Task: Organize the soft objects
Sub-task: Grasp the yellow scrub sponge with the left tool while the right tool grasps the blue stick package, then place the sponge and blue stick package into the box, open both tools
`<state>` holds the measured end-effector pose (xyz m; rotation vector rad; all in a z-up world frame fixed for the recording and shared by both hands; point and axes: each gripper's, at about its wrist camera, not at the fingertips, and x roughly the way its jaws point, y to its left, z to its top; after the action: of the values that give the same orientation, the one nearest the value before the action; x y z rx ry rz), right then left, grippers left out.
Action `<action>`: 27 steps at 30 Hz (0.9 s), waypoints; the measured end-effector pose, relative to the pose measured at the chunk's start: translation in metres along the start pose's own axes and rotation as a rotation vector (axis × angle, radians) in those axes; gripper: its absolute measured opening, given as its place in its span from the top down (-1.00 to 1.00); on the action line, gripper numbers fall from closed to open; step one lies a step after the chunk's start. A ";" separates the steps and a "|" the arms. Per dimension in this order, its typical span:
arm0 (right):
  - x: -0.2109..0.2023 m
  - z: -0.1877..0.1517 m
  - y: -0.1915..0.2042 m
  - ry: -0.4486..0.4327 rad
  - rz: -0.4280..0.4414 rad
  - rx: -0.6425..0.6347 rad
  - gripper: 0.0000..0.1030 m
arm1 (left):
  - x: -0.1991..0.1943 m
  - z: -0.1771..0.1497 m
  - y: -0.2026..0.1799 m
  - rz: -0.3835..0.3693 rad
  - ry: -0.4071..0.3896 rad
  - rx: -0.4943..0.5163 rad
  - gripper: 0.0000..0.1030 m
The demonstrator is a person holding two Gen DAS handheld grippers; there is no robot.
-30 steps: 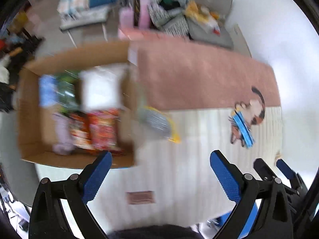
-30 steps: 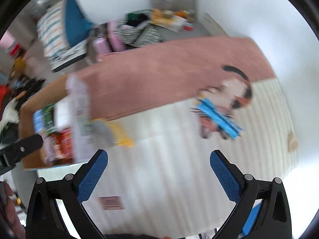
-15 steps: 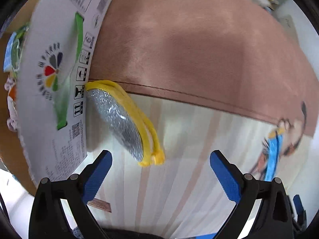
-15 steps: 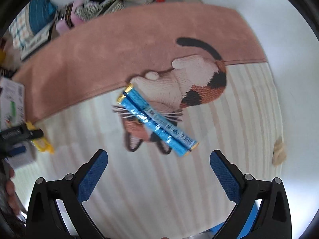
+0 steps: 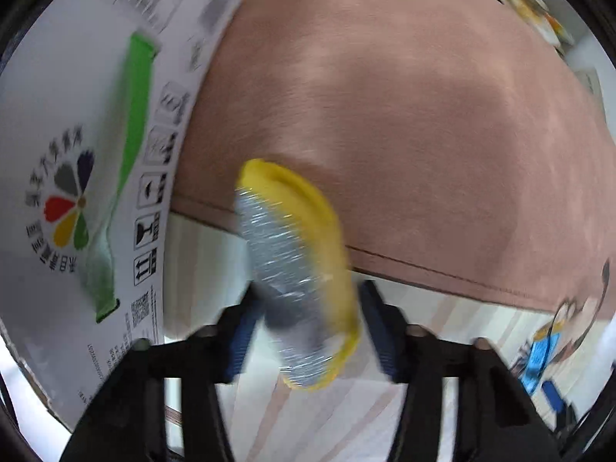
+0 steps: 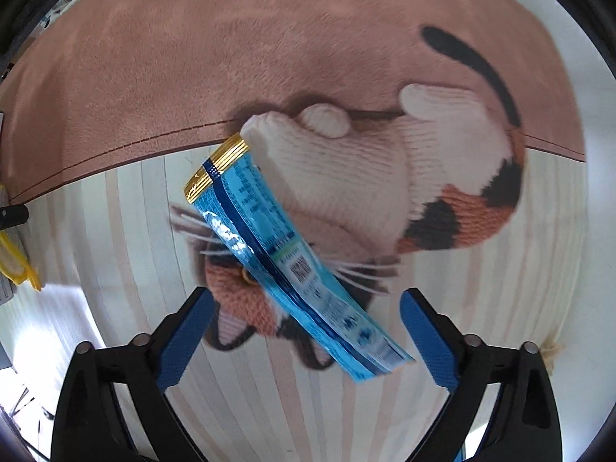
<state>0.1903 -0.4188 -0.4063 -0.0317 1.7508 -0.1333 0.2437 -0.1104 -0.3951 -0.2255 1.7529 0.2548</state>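
Note:
In the left wrist view my left gripper (image 5: 308, 331) is closing round a yellow-edged silver snack packet (image 5: 296, 269); its blue pads sit at both sides of the packet's near end, and the frame is blurred. The packet lies where the pink mat meets the striped cloth, beside a white box flap (image 5: 77, 154). In the right wrist view my right gripper (image 6: 308, 338) is open and low over a blue snack packet (image 6: 285, 254), which lies slantwise on the cat picture (image 6: 385, 177). The packet's near end is between the fingers, untouched.
The white printed flap of the cardboard box stands at the left of the left wrist view. The pink mat (image 5: 423, 115) runs across the back. The blue packet (image 5: 539, 354) shows at the far right there. The yellow packet's edge (image 6: 15, 261) shows at the right wrist view's left.
Both grippers have dropped down close to the cloth. The left one has narrowed its fingers round the yellow and silver packet. The right one has closed in on the blue packet, still open.

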 end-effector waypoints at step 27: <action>-0.139 -0.035 0.064 -0.172 0.296 0.060 0.75 | -0.122 -0.099 -0.004 -0.158 -0.241 0.365 0.25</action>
<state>0.1852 -0.3396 -0.2708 0.2518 1.5595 0.0328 0.1759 -0.1421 -0.2575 -0.0638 1.5020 -0.1486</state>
